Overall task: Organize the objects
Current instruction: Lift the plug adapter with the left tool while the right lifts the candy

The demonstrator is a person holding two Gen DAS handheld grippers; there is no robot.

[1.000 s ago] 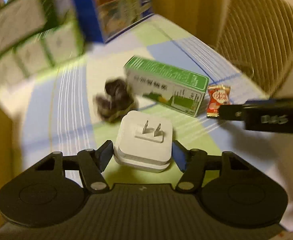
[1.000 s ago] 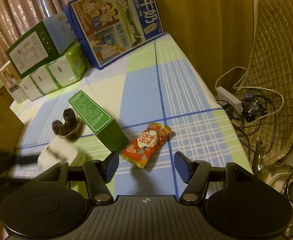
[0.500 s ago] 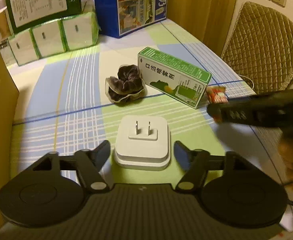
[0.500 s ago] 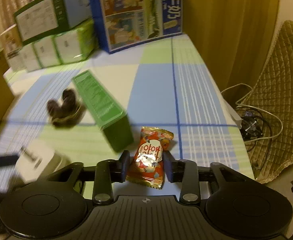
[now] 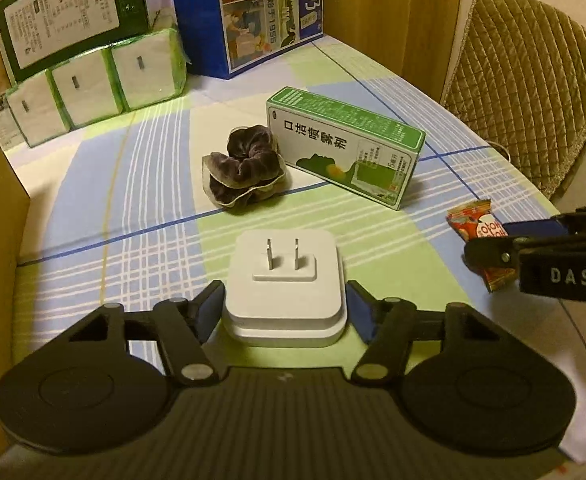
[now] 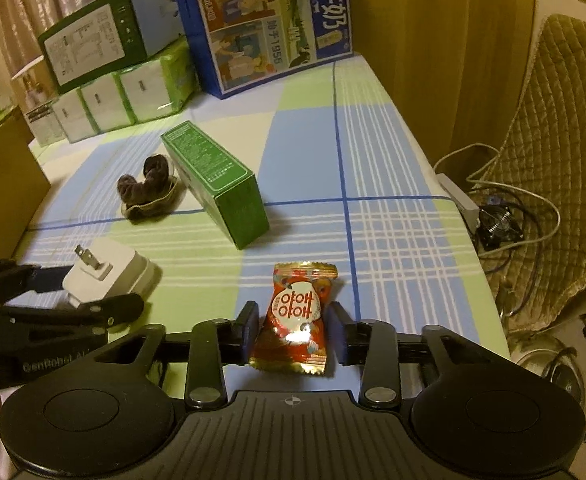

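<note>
The checked cloth [image 5: 141,184] covers the bench. My left fingers [image 5: 284,309] press the white plug [image 5: 285,280]; its smooth sides could slip. My right fingers [image 6: 293,330] straddle the snack packet [image 6: 299,316], not quite touching; the foil may crumple.

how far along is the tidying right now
Nothing looks put away yet. In hand: the left gripper brackets the charger, the right gripper brackets the candy; whether either grips is unclear. Left: the scrunchie and green box lie loose on the cloth.
</note>
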